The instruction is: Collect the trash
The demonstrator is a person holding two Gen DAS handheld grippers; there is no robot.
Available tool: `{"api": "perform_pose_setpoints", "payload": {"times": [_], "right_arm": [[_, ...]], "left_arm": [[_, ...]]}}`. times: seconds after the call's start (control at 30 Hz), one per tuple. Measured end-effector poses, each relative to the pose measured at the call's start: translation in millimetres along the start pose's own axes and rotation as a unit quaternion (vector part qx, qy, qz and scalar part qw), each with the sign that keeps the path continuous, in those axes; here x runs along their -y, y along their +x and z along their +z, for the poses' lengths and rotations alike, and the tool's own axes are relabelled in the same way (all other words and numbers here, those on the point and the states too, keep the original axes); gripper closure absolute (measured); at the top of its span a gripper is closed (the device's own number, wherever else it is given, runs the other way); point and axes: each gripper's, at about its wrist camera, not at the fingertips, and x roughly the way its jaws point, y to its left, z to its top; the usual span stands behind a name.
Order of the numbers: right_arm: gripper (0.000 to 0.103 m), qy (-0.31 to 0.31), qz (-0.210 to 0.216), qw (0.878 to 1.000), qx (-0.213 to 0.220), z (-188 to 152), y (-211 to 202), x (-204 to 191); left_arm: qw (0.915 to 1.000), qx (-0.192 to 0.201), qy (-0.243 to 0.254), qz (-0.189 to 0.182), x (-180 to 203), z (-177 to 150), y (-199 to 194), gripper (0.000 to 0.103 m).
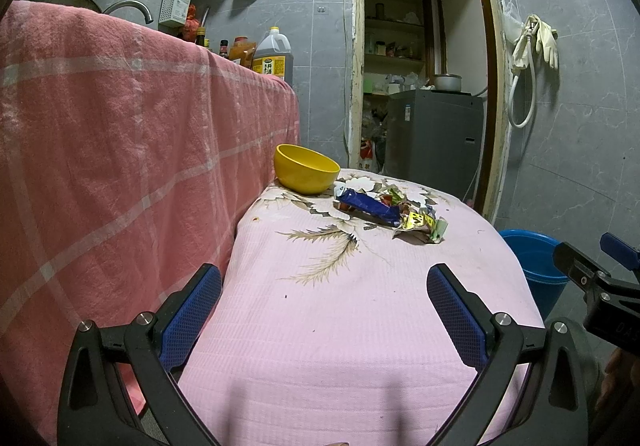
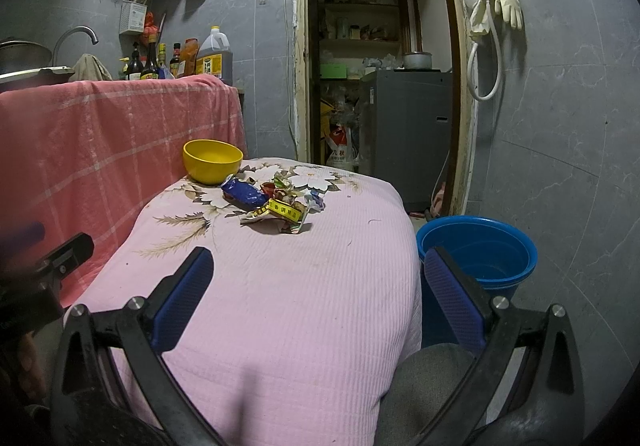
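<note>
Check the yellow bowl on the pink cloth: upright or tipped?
Upright. The yellow bowl sits on its base on the pink cloth, rim up, inside looking empty.

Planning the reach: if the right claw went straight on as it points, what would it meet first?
Probably the crumpled pile of wrappers on the pink quilted cloth; the open right claw has nothing nearer ahead, though depth is unclear.

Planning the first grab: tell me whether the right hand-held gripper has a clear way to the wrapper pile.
Probably yes. The right hand-held gripper is open, and only bare pink cloth lies between it and the wrapper pile. The yellow bowl sits behind the pile, off that path.
</note>
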Motion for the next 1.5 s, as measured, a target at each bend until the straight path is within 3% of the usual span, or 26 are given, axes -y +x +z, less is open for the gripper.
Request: {"api": "perform_pose_setpoints", "payload": {"times": [1.1, 1.5], "right_arm": [[0.000, 0.003, 0.002, 1.000, -0.002, -1, 1, -1], [0.000, -0.006, 0.008, 1.000, 0.022, 20, 15, 7]], "left_arm": [[1.0000, -0.005, 0.004, 0.000, 3, -1, 5, 0.002], [0.9998, 0.014, 0.010, 0.005, 6, 21, 16, 0.002]]}}
